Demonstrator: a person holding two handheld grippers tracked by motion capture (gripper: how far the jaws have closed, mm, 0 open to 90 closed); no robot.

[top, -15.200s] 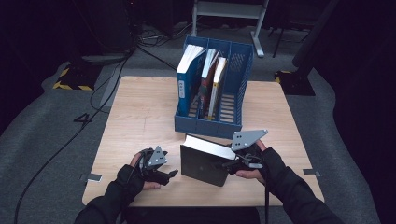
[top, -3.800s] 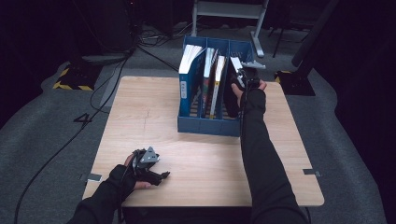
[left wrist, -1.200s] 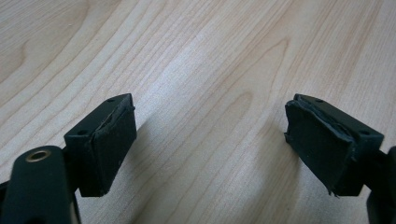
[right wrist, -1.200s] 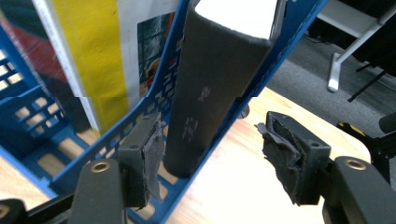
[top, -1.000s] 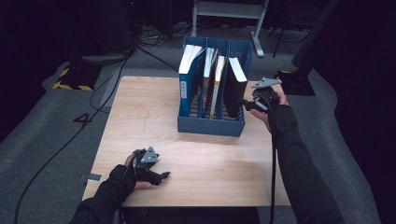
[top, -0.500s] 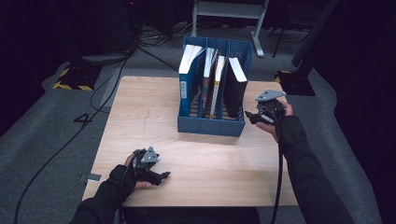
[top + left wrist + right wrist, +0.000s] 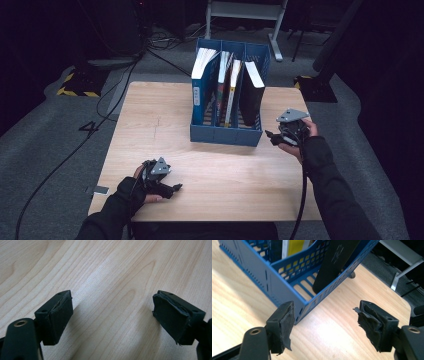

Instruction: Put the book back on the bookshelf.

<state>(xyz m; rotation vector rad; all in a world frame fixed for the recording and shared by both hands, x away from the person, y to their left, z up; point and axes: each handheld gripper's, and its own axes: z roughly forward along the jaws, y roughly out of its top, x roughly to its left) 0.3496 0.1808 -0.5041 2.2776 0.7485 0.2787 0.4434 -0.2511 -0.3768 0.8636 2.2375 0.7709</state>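
Black book (image 7: 251, 92) leans in the rightmost slot of the blue file rack (image 7: 225, 134) on the desk (image 7: 150, 115), its lower half hidden behind the rack wall. Just right, the right claw (image 7: 272, 137) has been opening, nothing between its jaws. Left claw (image 7: 175, 189) gapes empty over bare wood.

A wooden table (image 7: 150, 130) stands on grey carpet (image 7: 45, 150).

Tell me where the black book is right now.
In the high view the black book stands in the rightmost compartment of the blue file rack, leaning, beside the colourful books, with the open right gripper just off the rack's right corner.
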